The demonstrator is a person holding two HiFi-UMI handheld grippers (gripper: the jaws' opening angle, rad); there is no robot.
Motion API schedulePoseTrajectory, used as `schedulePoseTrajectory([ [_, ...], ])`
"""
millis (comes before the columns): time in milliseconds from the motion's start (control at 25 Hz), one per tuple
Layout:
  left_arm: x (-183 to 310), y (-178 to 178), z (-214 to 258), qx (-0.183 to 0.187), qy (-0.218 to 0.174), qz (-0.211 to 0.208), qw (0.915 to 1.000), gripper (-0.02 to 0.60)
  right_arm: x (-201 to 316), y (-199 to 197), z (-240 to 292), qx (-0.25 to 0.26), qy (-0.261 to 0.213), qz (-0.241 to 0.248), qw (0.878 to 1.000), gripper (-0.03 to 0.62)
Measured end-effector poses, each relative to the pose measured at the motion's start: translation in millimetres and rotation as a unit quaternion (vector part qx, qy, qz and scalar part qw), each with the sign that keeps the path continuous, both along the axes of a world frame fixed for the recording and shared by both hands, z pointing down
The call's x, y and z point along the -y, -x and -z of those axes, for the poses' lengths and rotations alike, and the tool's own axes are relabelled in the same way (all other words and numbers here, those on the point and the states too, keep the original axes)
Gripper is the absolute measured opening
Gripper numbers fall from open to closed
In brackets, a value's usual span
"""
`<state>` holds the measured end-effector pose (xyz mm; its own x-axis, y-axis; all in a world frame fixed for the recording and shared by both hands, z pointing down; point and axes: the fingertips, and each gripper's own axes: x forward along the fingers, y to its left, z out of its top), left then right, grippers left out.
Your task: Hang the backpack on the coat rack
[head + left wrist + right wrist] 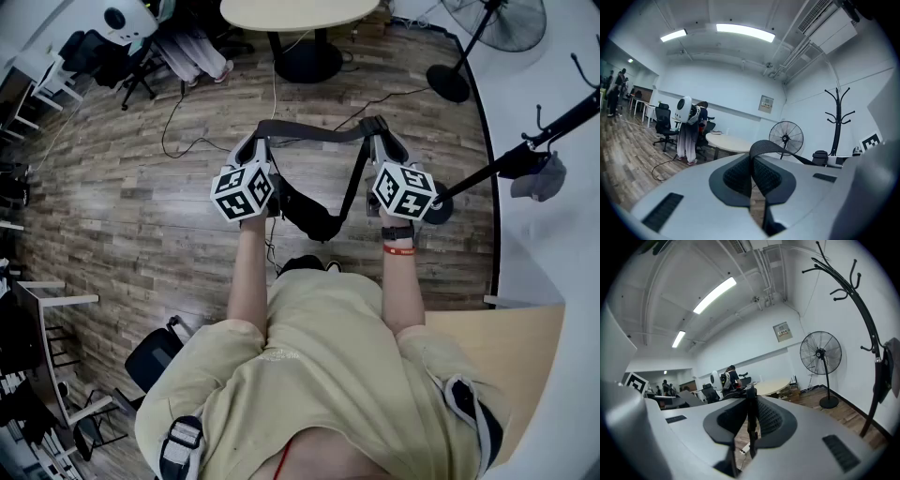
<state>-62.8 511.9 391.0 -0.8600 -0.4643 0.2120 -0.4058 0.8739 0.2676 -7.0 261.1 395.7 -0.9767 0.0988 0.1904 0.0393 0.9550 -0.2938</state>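
Left jaws: your left gripper (752,177) has its pads closed on the strap (762,146), which arches up out of them and runs off to the right.
Right jaws: your right gripper (751,425) pinches the same strap edge-on; it shows as a thin dark band between the pads.
Strap: in the head view it stretches almost level from one of your grippers to the other.
Backpack: the backpack (309,217) hangs from the strap between your forearms, above the wooden floor (141,216). It is not on the rack.
Coat rack: the coat rack (868,324) stands to your right, near the white wall, with its hooks curling above your right gripper. A grey item (539,176) hangs on it.
Fan: the pedestal fan (820,354) stands on the floor beyond the rack, by the wall.
Table: the round table (300,14) is farther ahead of you, well apart from the rack.
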Motion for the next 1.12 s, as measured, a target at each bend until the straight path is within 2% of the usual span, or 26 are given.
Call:
schedulePoseTrajectory([
  [200, 18.0, 10.5, -7.1, -0.006, -0.008, -0.001, 1.0000, 0.025, 12.2, 11.8, 2.4, 0.005, -0.006, 0.009, 1.000, 0.072],
  [400, 46.8, 35.7, -9.6, -0.003, -0.013, -0.021, 0.9997, 0.025, 28.7, 32.1, -7.3, 0.002, -0.003, -0.007, 1.000, 0.072],
  [640, 83.9, 97.3, -26.2, -0.013, -0.023, -0.047, 0.9986, 0.025, 50.9, 83.5, -23.6, -0.008, -0.003, -0.016, 1.000, 0.072],
  [960, 159.9, 189.8, -36.0, -0.028, -0.024, -0.097, 0.9946, 0.025, 102.9, 165.8, -32.7, -0.030, 0.001, -0.039, 0.999, 0.072],
  [1120, 193.3, 220.5, -39.3, -0.034, -0.018, -0.128, 0.9910, 0.025, 122.0, 194.8, -34.2, -0.031, 0.012, -0.049, 0.998, 0.072],
])
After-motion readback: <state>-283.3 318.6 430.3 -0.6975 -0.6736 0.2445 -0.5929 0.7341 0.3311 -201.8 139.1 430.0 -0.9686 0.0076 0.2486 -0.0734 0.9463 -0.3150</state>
